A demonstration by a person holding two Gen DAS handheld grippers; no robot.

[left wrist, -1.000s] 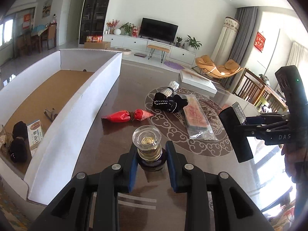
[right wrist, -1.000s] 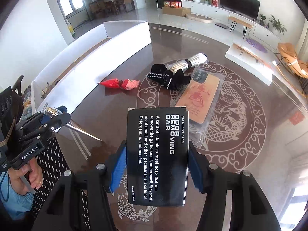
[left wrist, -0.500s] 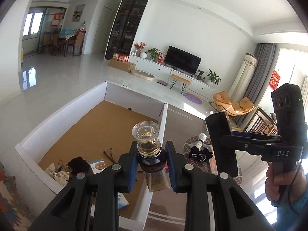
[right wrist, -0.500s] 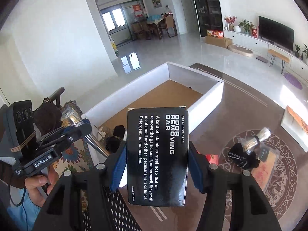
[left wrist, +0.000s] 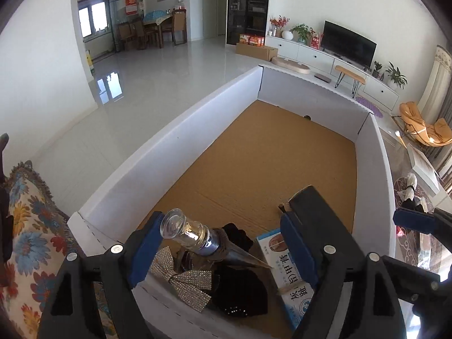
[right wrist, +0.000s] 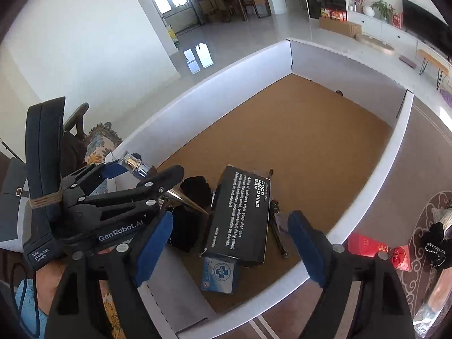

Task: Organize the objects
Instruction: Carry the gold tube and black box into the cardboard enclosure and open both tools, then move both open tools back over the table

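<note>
While both grippers hang over the near end of the big white box [left wrist: 180, 130], their jaws stand wide apart, and both have just been opening.

Low in the left wrist view, the left gripper [left wrist: 223, 247] has a small glass bottle [left wrist: 188, 233] between its blue pads. The bottle is tilted, with its clear cap toward the left pad and its pointed end toward the right. The clear cap sits right by the left pad, but whether they touch cannot be told. Under it, in the box, lie a sparkly bow [left wrist: 183, 281], some black cloth things [left wrist: 240, 291] and a blue and white packet [left wrist: 293, 279].

Low in the right wrist view, the right gripper [right wrist: 230, 250] is also open. The black soap box [right wrist: 240, 217] is tilted between its pads, and neither pad presses it. Its lower end is over the blue and white packet [right wrist: 217, 275] on the brown floor of the box. At the left of that view a hand [right wrist: 53, 279] holds the left gripper [right wrist: 147, 176].

At the lower right of the same view, outside the white box, a red packet [right wrist: 375, 250] and a black cloth bundle [right wrist: 436, 247] lie on the brown table [right wrist: 395, 197].
</note>
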